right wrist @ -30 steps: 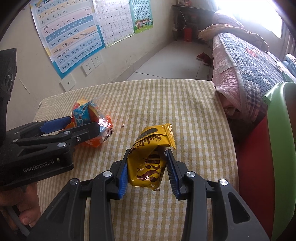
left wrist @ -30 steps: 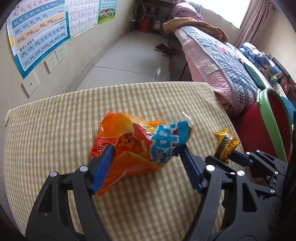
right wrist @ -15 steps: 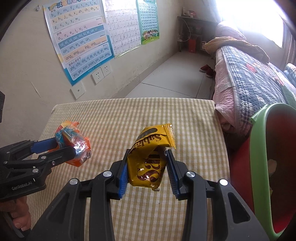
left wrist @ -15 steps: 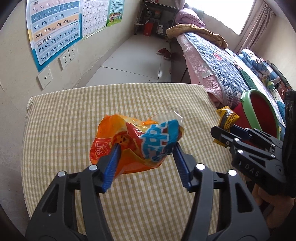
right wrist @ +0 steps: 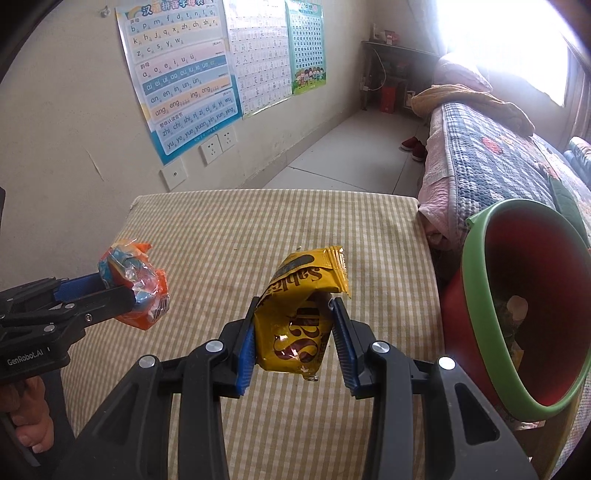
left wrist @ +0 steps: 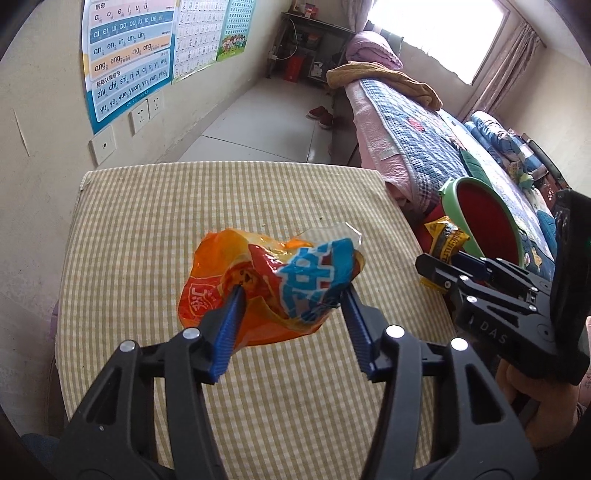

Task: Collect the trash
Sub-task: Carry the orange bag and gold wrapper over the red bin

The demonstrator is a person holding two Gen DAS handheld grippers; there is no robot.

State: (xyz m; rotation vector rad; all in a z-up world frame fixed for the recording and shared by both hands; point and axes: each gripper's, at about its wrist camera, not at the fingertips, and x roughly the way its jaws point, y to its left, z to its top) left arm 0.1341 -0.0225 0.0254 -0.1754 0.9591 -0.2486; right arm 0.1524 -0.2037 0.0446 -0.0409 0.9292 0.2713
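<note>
L hand-held gripper point(left wrist: 291, 291) closing on orange bag point(left wrist: 266, 288); R hand-held gripper point(right wrist: 293, 314) clamps yellow wrapper point(right wrist: 299, 314); bin point(right wrist: 480, 314) beside table point(right wrist: 221, 229).

Cream wall with pinyin charts point(right wrist: 184, 88) and sockets point(right wrist: 218, 144), pale tiled floor point(left wrist: 266, 125), quilted bed point(left wrist: 406, 136), bright curtained window point(left wrist: 436, 33), checked-cloth table point(left wrist: 147, 229)

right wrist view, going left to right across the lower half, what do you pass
left tongs closing on the orange snack bag → yellow wrapper gripped in the right tongs → red bin with green rim
</note>
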